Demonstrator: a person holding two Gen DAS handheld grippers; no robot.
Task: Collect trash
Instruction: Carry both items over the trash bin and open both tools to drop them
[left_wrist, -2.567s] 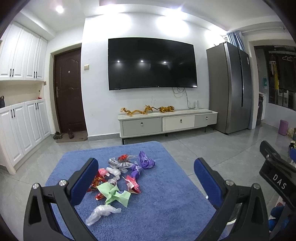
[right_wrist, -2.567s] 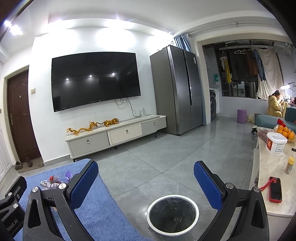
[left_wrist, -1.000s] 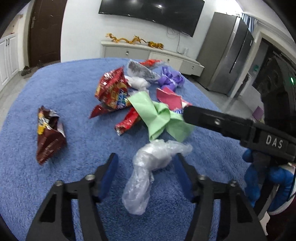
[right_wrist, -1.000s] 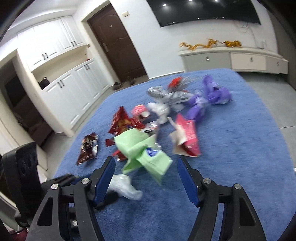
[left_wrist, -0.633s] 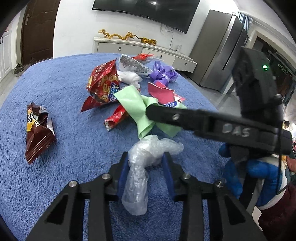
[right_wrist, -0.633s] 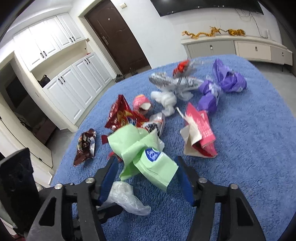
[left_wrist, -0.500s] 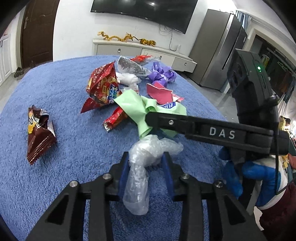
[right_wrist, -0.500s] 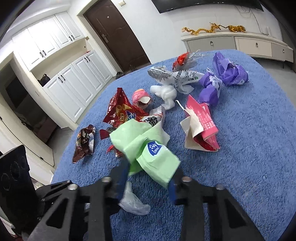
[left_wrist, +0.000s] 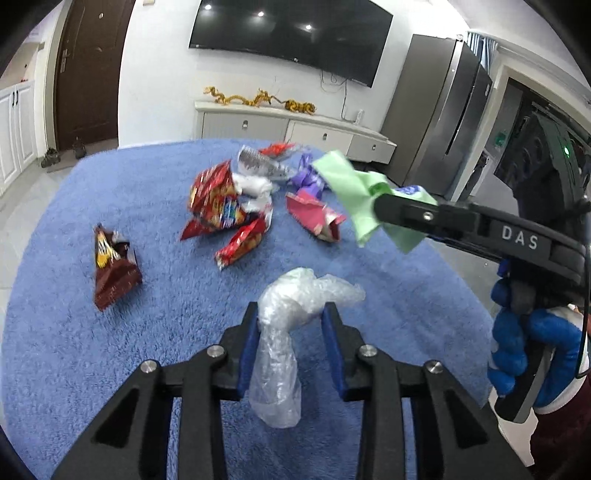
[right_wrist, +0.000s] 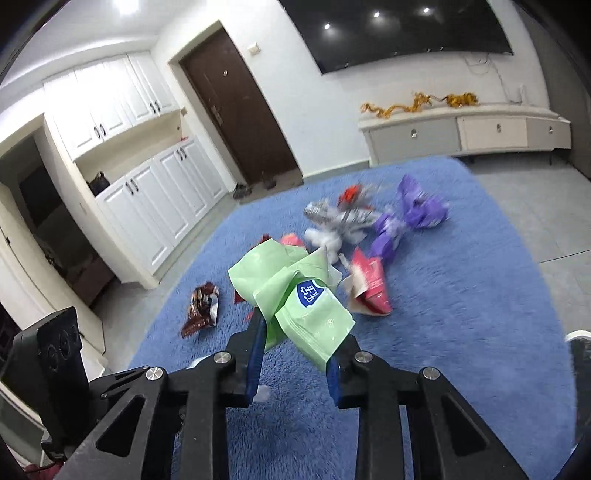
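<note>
My left gripper (left_wrist: 291, 314) is shut on a crumpled clear plastic bag (left_wrist: 295, 306), whose tail hangs down between the fingers above the blue rug (left_wrist: 147, 314). My right gripper (right_wrist: 297, 332) is shut on a light green pouch (right_wrist: 295, 295) with a blue badge, lifted off the rug (right_wrist: 461, 314). In the left wrist view the right gripper's finger (left_wrist: 424, 218) crosses from the right with the green pouch (left_wrist: 354, 192) in it, held by a hand in a blue glove (left_wrist: 524, 347).
On the rug lie a brown wrapper (left_wrist: 110, 262), red snack bags (left_wrist: 218, 206), a pink carton (left_wrist: 314, 218), purple wrappers (right_wrist: 410, 214) and a silver wrapper (right_wrist: 332, 214). A TV cabinet (left_wrist: 291, 129), a fridge (left_wrist: 439, 110) and white cupboards (right_wrist: 147, 192) stand around.
Both grippers closed, the left on the clear bag and the right on the green pouch. Both have since risen off the rug with their loads.
</note>
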